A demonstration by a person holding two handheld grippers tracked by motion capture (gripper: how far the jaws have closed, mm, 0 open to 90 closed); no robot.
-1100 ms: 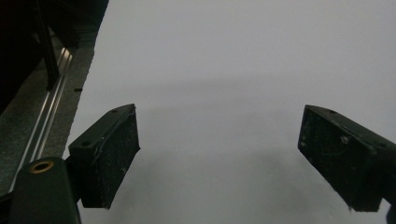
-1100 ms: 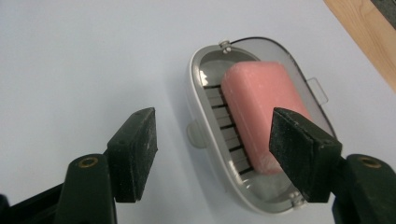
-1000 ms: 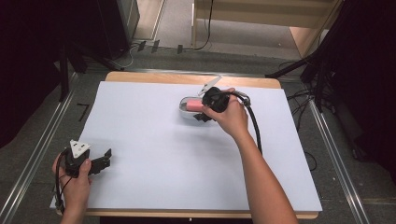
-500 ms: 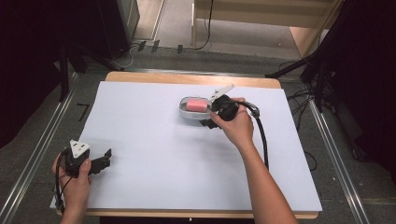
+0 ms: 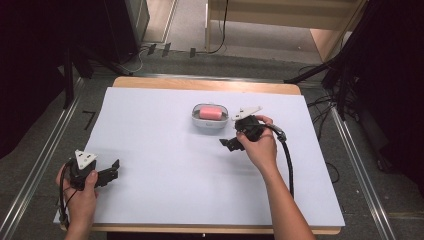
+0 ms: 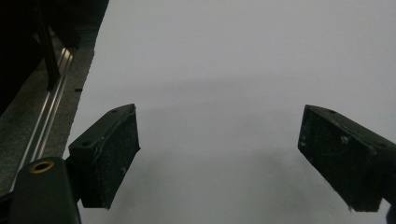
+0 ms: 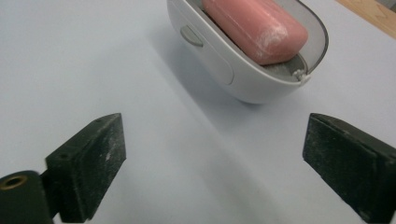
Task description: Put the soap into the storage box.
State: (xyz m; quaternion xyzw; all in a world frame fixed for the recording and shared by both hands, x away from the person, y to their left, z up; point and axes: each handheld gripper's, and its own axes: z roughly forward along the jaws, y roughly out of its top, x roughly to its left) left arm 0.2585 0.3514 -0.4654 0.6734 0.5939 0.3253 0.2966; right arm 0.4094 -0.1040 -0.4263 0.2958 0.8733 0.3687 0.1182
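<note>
A pink bar of soap [image 5: 210, 112] [image 7: 254, 28] lies in a white oval soap dish [image 5: 210, 123] [image 7: 219, 65] on the white table sheet, a little right of its middle. My right gripper [image 5: 231, 144] [image 7: 215, 172] sits just below and right of the dish, apart from it; its jaws are opening and nothing is between them. Near the sheet's front left corner a hand holds my left gripper [image 5: 111, 171] [image 6: 217, 158], open, its jaws wide over bare sheet.
The white sheet [image 5: 150, 150] covers a wooden table [image 5: 200, 84] whose edge shows at the back. Metal rails [image 5: 40, 165] run along both sides on the floor. A black cable [image 5: 289, 160] trails from the right gripper along the forearm.
The right gripper has let go at the soap dish and drawn back toward the front right, jaws spreading. The soap now lies uncovered in the dish. The left hand stayed still.
</note>
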